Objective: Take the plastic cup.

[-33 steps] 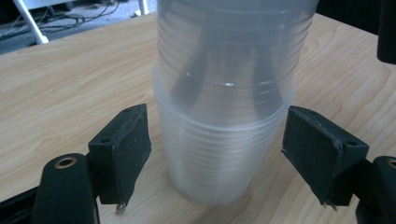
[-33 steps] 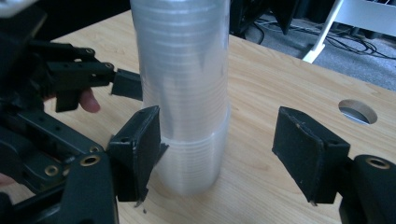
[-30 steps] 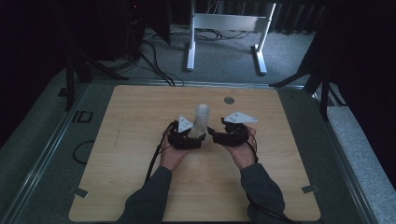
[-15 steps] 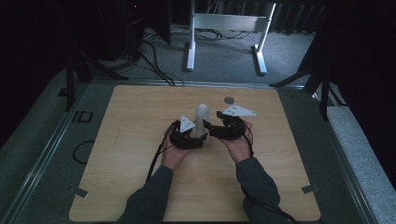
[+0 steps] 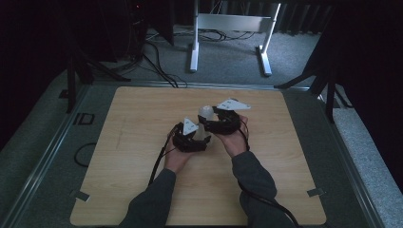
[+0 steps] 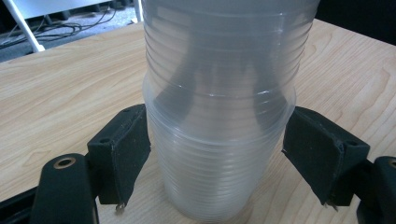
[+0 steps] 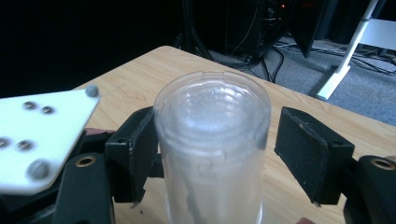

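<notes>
**Clerk:** Item one?

**Checker:** Stack of clear plastic cups (image 5: 205,124), upside down, standing upright on the wooden table (image 5: 133,142). In the high view it sits just right of centre of the frame, between the two hands. In the left gripper view the stack (image 6: 219,116) rises through the middle of the picture, its ribbed rims nested low down; in the right gripper view its closed top (image 7: 212,121) lies at centre.

**Clerk:** Item two, left gripper?

**Checker:** Left gripper (image 5: 197,138), just below and left of the stack in the high view. Its own view has the left gripper (image 6: 217,149) with both pads pressed against the lower rims of the stack, one on each side: pinching the cups.

**Clerk:** Item three, right gripper?

**Checker:** Right gripper (image 5: 209,119), right of the stack and higher up it. In its own view the right gripper (image 7: 215,149) is spread around the upper part of the stack; the jaws have just been opening. The right-hand pad stands clearly off the plastic; the left-hand one is close beside it, and I cannot tell whether it touches.

**Clerk:** Surroundings?

**Checker:** White metal stand (image 5: 228,28) on grey carpet, top of the high view.
</notes>
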Tool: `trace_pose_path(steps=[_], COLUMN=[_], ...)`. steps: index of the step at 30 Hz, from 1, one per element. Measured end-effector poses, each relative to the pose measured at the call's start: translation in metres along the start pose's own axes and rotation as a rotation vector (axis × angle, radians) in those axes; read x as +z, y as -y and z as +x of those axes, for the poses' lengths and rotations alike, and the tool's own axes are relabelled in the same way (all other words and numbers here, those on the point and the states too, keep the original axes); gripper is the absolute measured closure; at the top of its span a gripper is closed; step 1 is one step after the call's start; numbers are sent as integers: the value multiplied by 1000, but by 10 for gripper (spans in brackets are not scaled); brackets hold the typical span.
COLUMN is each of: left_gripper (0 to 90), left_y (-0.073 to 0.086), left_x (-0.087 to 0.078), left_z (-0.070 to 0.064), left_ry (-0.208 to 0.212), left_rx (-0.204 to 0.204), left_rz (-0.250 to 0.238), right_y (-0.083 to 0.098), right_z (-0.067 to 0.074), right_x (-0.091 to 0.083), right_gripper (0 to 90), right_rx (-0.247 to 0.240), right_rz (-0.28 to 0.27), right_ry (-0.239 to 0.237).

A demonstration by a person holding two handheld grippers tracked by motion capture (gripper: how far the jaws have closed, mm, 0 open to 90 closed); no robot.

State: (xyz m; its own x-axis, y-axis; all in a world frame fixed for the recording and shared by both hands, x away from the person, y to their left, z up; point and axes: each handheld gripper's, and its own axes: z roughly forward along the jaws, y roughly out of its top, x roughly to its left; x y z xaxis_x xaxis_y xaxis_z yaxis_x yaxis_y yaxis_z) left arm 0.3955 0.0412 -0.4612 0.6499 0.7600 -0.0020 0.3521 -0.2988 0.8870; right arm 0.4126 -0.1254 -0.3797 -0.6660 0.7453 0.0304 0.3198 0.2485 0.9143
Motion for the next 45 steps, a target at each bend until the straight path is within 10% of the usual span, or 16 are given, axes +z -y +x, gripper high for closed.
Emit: trace_pose_path(steps=[45], left_gripper=[207], left_y=[2], left_x=[7], left_z=[-2], left_ry=[-26], left_rx=[20], left_rz=[-60], right_y=[-10], right_z=[0], right_x=[-1], right_gripper=[390], right_rx=[-4], right_rz=[-19], right_ry=[-24])
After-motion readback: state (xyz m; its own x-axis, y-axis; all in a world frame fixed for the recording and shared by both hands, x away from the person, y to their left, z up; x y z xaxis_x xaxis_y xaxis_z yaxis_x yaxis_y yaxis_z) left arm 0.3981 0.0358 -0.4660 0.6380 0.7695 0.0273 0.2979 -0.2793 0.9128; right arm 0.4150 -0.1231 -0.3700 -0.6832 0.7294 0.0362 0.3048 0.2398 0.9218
